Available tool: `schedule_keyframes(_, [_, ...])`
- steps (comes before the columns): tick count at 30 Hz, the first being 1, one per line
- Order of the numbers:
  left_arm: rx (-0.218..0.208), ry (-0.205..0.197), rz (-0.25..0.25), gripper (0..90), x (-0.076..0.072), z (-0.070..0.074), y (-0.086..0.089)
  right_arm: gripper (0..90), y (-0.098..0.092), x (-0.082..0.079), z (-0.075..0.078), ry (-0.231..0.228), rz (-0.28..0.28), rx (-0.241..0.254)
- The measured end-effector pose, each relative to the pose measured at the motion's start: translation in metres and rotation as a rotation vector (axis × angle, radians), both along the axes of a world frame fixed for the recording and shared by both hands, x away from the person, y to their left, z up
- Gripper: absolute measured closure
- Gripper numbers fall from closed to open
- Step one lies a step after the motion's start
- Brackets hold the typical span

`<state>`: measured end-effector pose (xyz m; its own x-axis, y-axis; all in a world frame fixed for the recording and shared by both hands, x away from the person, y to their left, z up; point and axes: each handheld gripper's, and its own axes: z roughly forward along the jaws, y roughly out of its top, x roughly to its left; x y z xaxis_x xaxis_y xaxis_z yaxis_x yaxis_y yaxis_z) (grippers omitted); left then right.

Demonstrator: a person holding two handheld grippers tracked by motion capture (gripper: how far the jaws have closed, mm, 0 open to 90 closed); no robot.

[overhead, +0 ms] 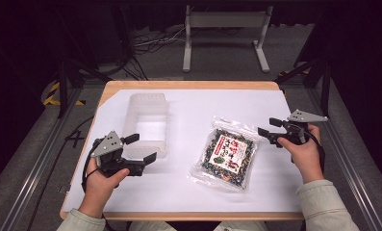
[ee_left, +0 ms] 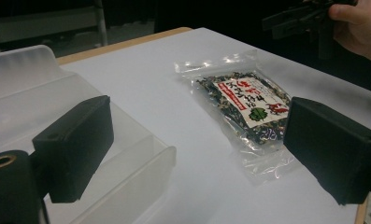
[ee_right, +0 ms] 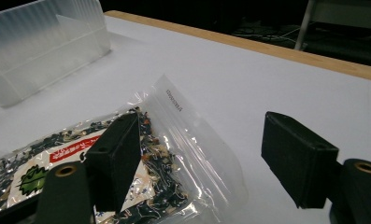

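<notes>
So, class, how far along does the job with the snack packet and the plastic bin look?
Nothing looks done: the clear packet of dark mix with a red-and-white label lies flat on the white table cover, outside the translucent plastic bin. Nothing is in hand: left gripper and right gripper are open. Any grasping or moving remains.

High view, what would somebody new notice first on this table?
Most likely the clear plastic packet of dark dried food with a red and white label, lying flat on the white sheet right of centre. Next, the empty translucent plastic bin to its left. An open left gripper sits by the bin's near end, and an open right gripper is beside the packet's right edge.
</notes>
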<state>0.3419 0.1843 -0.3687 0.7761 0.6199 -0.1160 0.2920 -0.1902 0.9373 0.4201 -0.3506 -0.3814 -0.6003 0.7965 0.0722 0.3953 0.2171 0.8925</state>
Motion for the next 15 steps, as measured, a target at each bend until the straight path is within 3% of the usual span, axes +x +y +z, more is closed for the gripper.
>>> schedule_keyframes(4, [-0.005, -0.002, -0.019, 9.6, 0.0, 0.0, 0.0, 28.3, -0.003, 0.004, -0.003, 0.009, -0.003, 0.011])
schedule_keyframes(8, [0.002, -0.01, -0.035, 9.6, 0.0, 0.0, -0.001, 28.4, -0.006, 0.009, -0.006, 0.021, 0.008, 0.066])
schedule_keyframes(15, [0.01, -0.012, -0.041, 9.5, -0.001, -0.001, -0.003, 28.5, -0.003, 0.017, -0.018, 0.067, -0.002, 0.064])
